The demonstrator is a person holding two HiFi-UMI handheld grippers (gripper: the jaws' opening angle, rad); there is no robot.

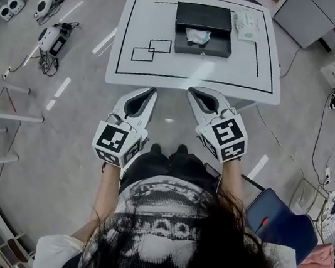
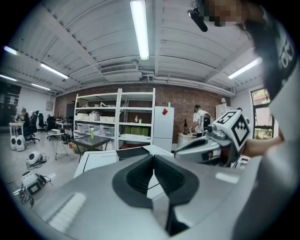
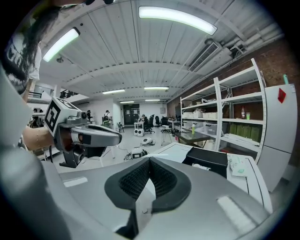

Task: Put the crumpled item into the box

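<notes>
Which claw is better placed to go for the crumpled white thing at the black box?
The right gripper, probably: it lines up with the black box holding the crumpled item; the left gripper sits off to the side. Both are shut, short of the table.

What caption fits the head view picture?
Left gripper and right gripper, both shut, hover before a white table; crumpled item lies in black box.

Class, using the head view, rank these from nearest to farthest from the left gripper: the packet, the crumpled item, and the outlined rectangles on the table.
1. Outlined rectangles, left front of the table, nearest the left gripper.
2. Crumpled item, centre, inside the box.
3. Packet, far right corner.
</notes>
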